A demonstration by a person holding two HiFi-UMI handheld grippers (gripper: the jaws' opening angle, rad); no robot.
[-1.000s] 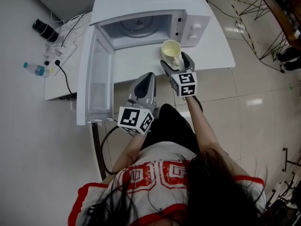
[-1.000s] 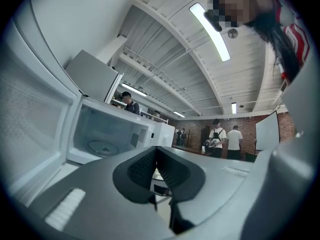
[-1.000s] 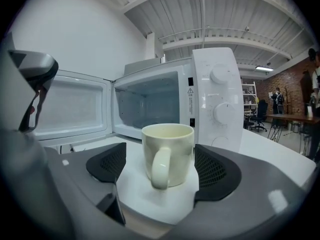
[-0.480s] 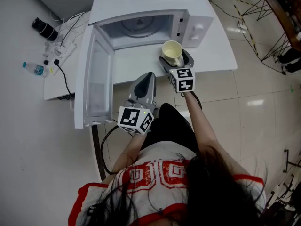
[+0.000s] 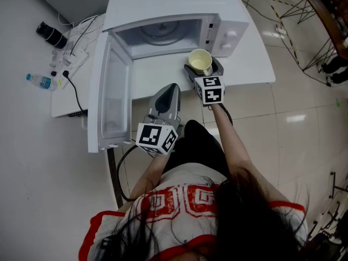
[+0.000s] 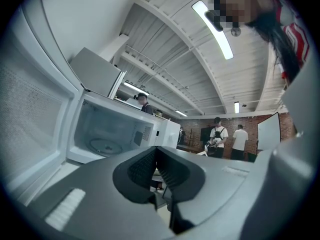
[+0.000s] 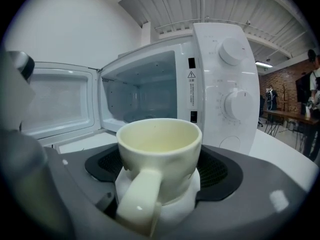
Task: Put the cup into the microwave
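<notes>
Before the microwave [image 5: 163, 15], right tongs [image 5: 202, 67] clamp an upright, empty cream cup [image 7: 159, 149]; left tongs [image 5: 172, 88] closed on nothing

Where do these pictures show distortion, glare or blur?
Head view: sharp, pale glare on the floor tiles. Left gripper view: fisheye with dark corners, ceiling lamp blown out. Right gripper view: fisheye bends the microwave; the cup is sharp.

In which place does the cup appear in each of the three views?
Head view: the cup is upper centre, just in front of the microwave.
Left gripper view: not in it.
Right gripper view: centre, between the right gripper's jaws.
Shared landmark: the open microwave, in all three views.
</notes>
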